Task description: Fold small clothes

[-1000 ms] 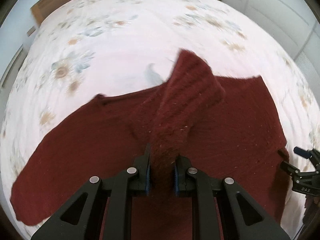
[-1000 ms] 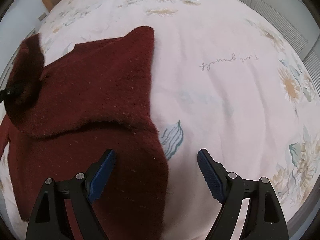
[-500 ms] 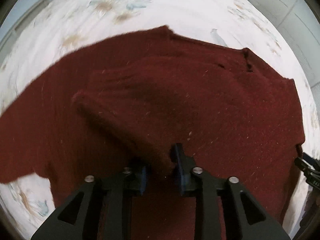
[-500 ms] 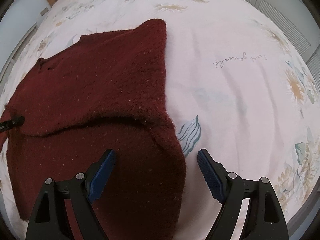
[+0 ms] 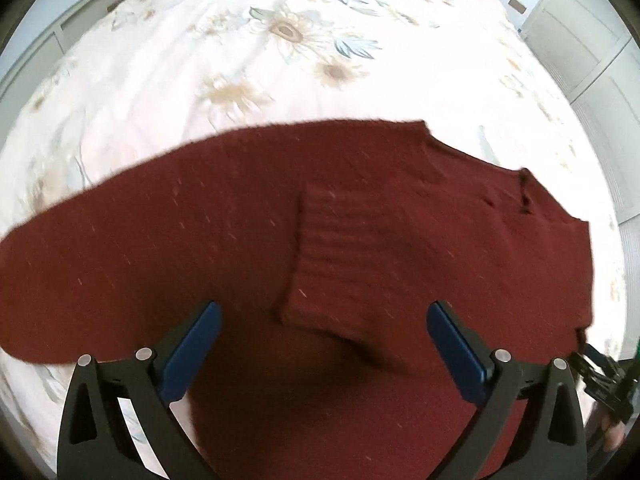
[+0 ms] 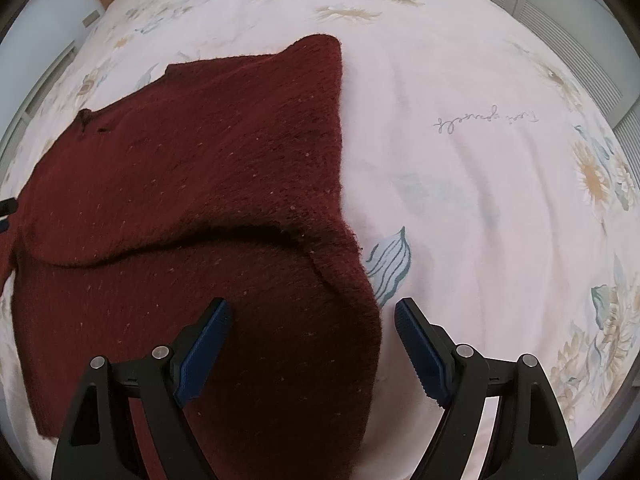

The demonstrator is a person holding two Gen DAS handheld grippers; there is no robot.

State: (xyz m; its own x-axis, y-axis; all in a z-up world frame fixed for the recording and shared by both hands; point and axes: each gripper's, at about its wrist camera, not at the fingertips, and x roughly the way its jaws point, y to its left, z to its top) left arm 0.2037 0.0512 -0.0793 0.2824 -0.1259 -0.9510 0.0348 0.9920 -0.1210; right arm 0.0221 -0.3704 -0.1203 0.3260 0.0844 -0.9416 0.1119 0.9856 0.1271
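jaws of both grippers gape, hovering over the sweater (image 5: 248, 240).

The sweater (image 5: 360, 240) lies flat on the bedsheet (image 5: 280, 60), 1 sleeve (image 5: 332, 264) folded across its body, its cuff toward the camera.

I see a bed (image 5: 280, 80) with a pale floral cover filling both frames. A dark red sweater (image 5: 360, 240) lies flat on it, lower centre left view, left half right view (image 6: 200, 184).
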